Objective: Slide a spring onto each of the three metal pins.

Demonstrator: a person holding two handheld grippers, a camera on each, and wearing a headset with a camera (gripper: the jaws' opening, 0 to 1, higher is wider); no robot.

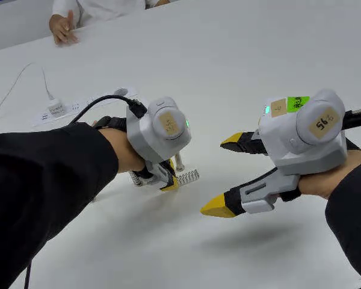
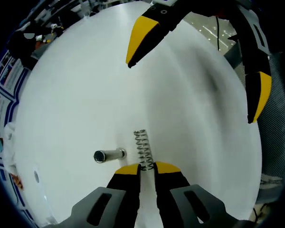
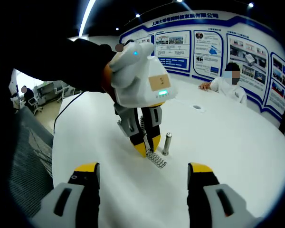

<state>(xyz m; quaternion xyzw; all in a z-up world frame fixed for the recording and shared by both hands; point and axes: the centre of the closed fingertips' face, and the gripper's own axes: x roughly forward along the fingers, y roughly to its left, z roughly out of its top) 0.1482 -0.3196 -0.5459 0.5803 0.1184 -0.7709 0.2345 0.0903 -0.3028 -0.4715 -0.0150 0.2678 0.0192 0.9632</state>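
The job looks barely begun. The left claw (image 2: 147,168) is clenched on one end of a spring (image 2: 142,148). The rest of the spring lies along the white counter (image 2: 85,95), just beside a metal pin (image 2: 109,155) but not on it. In the right gripper view that pin stands upright and bare, close to the spring's loose end. I judge that no spring is threaded so far (whether the other two pins sit behind the left hand I cannot tell), so all three are left to do. The right claw (image 1: 224,174) hangs released, jaws wide and holding nothing, near the work and pointed at it. Nothing stands between spring and pin. Farther off lies a power strip (image 1: 55,109) with its cable, and another person's hand (image 1: 63,28) rests at the far edge, well apart.
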